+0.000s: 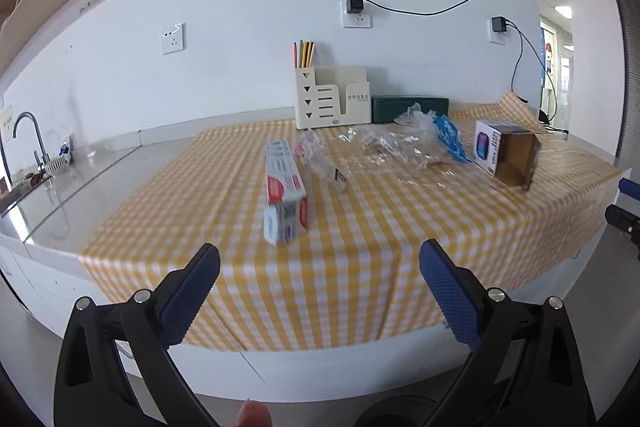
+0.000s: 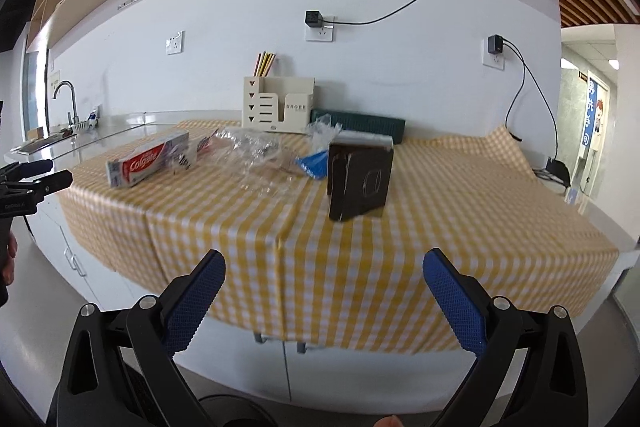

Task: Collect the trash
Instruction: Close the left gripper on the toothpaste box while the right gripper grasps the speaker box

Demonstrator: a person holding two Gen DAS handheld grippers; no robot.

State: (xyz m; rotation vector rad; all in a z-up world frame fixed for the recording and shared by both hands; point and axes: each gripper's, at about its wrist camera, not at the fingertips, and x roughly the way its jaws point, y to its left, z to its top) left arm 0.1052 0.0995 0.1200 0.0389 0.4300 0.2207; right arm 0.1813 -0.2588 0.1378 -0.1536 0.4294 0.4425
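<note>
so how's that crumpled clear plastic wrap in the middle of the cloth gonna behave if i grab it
The clear plastic wrap looks thin and crumpled, so it will probably collapse and flop rather than hold shape. It seems very light, so a push may just slide or scatter it across the checked tablecloth. Its glossy film could slip between the pads, so pinching a bunched fold is likely safer.

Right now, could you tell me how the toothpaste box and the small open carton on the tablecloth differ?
The toothpaste box is long and slim, lying flat; the small open carton is short and blocky. The toothpaste box is white and red with its ends shut; the carton is dark, with one end open showing a brown inside. The toothpaste box lies left of the crumpled plastic wrap, the carton right. Both rest untouched on the checked tablecloth.
</note>
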